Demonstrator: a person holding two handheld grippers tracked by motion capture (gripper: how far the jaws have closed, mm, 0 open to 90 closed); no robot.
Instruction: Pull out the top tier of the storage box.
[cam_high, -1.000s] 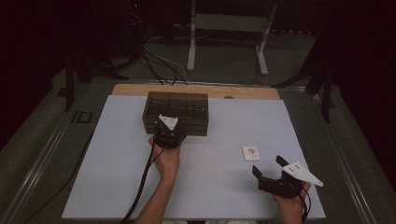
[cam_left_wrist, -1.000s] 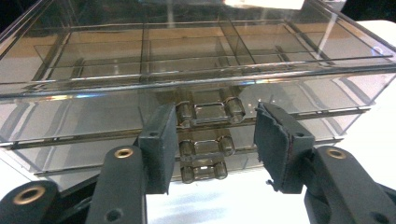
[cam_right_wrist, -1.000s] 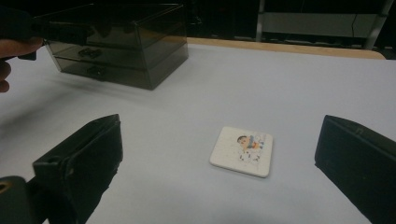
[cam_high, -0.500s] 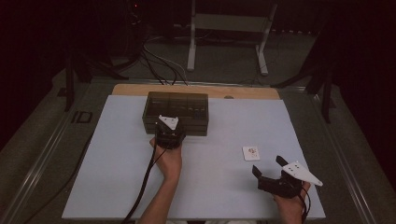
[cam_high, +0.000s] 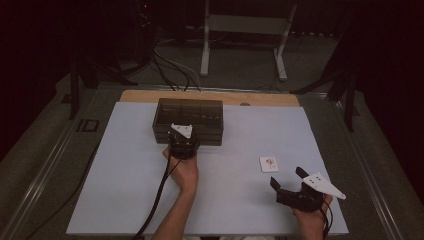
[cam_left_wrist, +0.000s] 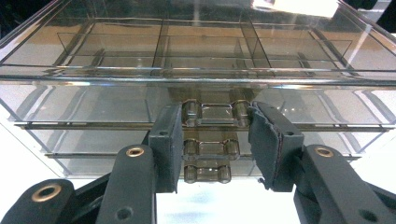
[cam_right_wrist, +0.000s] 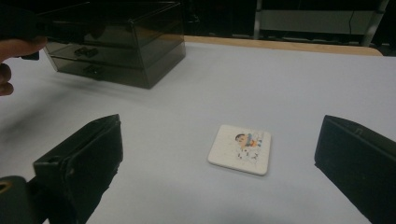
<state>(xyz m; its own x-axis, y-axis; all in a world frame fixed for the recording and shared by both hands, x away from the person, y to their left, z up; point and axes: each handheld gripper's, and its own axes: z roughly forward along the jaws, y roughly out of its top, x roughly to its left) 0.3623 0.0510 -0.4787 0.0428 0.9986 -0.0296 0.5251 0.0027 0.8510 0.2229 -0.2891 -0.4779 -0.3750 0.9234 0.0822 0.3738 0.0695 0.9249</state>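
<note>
Gripping the handle (cam_left_wrist: 217, 114) of the top drawer, the left gripper (cam_left_wrist: 217, 140) has its 2 black jaws pressed against either end of that small clear tab; the jaws have just been closing onto it. It belongs to a smoky transparent drawer box (cam_high: 190, 112) with 3 stacked drawers, each with its own handle at the front centre, and divided trays show through the top. The box stands on the white sheet (cam_high: 125, 190) that covers the bench, near its far edge and a little left of the middle, in front of a strip of bare wood (cam_high: 270, 99). The right gripper (cam_high: 285, 181) rests near the near right corner, jaws wide apart with nothing between them. A small square white tile (cam_right_wrist: 240, 149) with a cartoon picture lies flat just beyond it, well apart from the box
</note>
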